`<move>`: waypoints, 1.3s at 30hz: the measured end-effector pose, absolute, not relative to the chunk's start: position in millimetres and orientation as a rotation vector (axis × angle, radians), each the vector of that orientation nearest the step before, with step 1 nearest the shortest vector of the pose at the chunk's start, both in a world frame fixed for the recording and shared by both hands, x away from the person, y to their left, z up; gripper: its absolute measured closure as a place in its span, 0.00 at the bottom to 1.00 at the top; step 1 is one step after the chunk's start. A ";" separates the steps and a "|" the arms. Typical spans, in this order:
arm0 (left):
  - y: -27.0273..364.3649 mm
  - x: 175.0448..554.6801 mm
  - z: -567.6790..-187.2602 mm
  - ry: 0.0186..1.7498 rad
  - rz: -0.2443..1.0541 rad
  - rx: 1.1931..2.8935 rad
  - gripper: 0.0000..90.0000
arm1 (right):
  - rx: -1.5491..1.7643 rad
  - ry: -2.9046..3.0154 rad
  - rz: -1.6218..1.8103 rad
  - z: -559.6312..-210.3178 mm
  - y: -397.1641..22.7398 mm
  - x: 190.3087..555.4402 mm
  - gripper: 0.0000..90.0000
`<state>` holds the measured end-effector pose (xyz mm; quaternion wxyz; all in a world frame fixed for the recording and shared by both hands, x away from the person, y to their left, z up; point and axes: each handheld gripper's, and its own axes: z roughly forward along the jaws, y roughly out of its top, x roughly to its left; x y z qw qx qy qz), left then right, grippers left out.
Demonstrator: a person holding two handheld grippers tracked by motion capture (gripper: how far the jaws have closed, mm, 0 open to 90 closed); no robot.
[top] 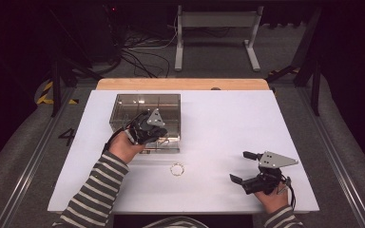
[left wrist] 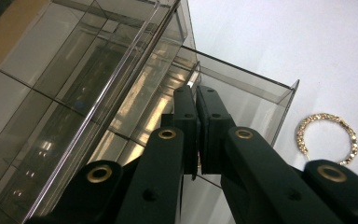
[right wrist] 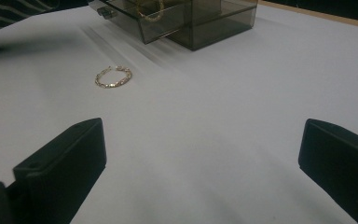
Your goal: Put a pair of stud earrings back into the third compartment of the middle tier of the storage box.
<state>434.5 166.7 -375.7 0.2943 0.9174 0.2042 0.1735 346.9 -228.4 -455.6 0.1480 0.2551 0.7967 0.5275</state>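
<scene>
The white tabletop (top: 218,118) is bounded at the far side by a wooden strip (top: 183,84), and wide bare room is left across its middle and right half. A smoked clear box (top: 145,111) stands on the left half, well in from the left edge, and a drawer (left wrist: 242,93) is seen pulled out from its near side, toward the person. The left claw (left wrist: 196,100) is clenched, its two black jaws pressed together on a thin clear part at the drawer's front; what exactly is pinched cannot be told. The drawer is made of thin, glossy, tinted plastic with sharp straight edges, and inner partitions are seen through the box's walls. In the right gripper view a gold ring-shaped thing (right wrist: 150,10) is seen lying inside the drawer. A bracelet (top: 177,169) lies flat on the tabletop just in front of the drawer, apart from it, roughly between the two hands; it is a small gold loop of beaded or studded links with a gap on one side. The right claw (top: 241,166) is held released, its jaws spread wide with nothing between them, low over the near right part of the tabletop, well apart from the bracelet. A striped sleeve (top: 95,190) is seen on the left forearm.
</scene>
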 end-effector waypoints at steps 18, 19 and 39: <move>163.6 433.0 -376.4 0.529 0.424 2.445 0.97 | 0.732 2.293 1.517 -455.6 -228.3 346.8 0.02; 163.3 432.8 -376.4 0.527 0.427 2.446 0.97 | 0.732 2.293 1.518 -455.6 -228.3 346.8 0.02; 155.8 430.2 -379.4 0.476 0.344 2.456 0.88 | 0.733 2.292 1.514 -455.6 -228.3 346.7 0.02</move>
